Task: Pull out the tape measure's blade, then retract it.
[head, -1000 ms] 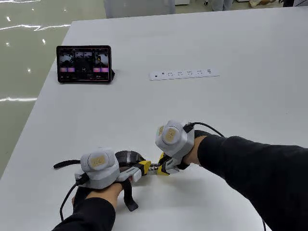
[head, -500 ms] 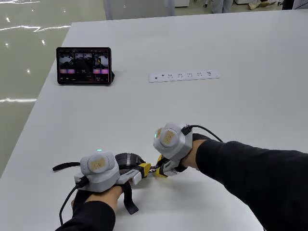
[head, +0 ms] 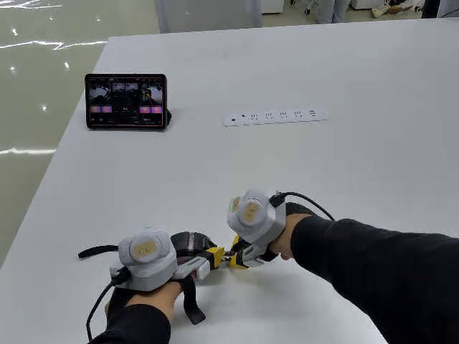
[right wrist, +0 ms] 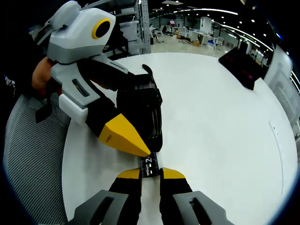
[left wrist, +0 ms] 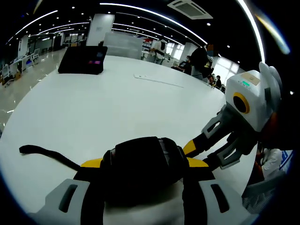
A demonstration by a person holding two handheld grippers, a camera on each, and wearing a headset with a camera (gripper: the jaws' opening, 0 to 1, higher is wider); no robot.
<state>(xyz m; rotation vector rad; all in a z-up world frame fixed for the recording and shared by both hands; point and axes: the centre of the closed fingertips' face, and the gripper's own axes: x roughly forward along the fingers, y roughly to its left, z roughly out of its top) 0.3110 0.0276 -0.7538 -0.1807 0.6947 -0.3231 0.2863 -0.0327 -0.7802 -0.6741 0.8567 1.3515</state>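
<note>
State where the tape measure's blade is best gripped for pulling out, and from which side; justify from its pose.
Grip the blade at its short exposed end, coming in along its line from the side opposite the black case. Just that stub sticks out of the case, and the left gripper holds the case itself. The right gripper pinches it this way.

Bright overhead light; glare streaks on the glossy floor (head: 36, 86); faint shadows on the counter (head: 287, 179); fisheye edges bend.
</note>
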